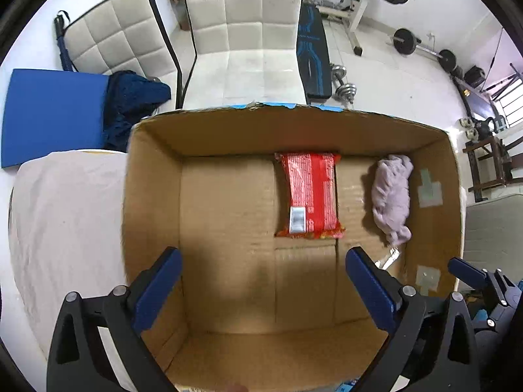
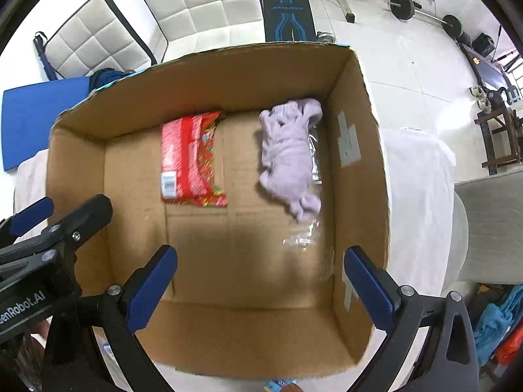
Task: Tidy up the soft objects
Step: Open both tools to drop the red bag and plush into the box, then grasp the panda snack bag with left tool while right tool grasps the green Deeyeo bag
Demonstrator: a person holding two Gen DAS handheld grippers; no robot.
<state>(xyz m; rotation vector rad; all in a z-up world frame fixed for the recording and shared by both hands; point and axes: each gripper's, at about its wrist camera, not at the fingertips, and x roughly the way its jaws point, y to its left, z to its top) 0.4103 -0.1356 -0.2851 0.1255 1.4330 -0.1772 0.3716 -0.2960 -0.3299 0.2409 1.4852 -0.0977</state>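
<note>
An open cardboard box point(image 1: 153, 196) point(image 2: 356, 104) stands on a white-covered table. Inside lie a red snack packet point(image 1: 310, 192) point(image 2: 189, 156) near the far wall and a crumpled lilac cloth point(image 1: 392, 196) point(image 2: 289, 156) by the right wall, on clear plastic wrap point(image 2: 304, 238). My left gripper point(image 1: 261, 281) hovers open and empty above the box's near half. My right gripper point(image 2: 261, 281) hovers open and empty above the box's near right part. The right gripper's fingers point(image 1: 467, 271) show at the left view's right edge; the left gripper's body point(image 2: 49, 238) shows at the right view's left edge.
A white cloth point(image 1: 65, 212) point(image 2: 418, 196) covers the table around the box. Two white padded chairs point(image 1: 248, 32) point(image 2: 196, 6) stand behind it, with a dark blue garment point(image 1: 130, 104) and a blue mat point(image 1: 49, 111). Gym bench and weights point(image 1: 343, 81) lie on the floor beyond.
</note>
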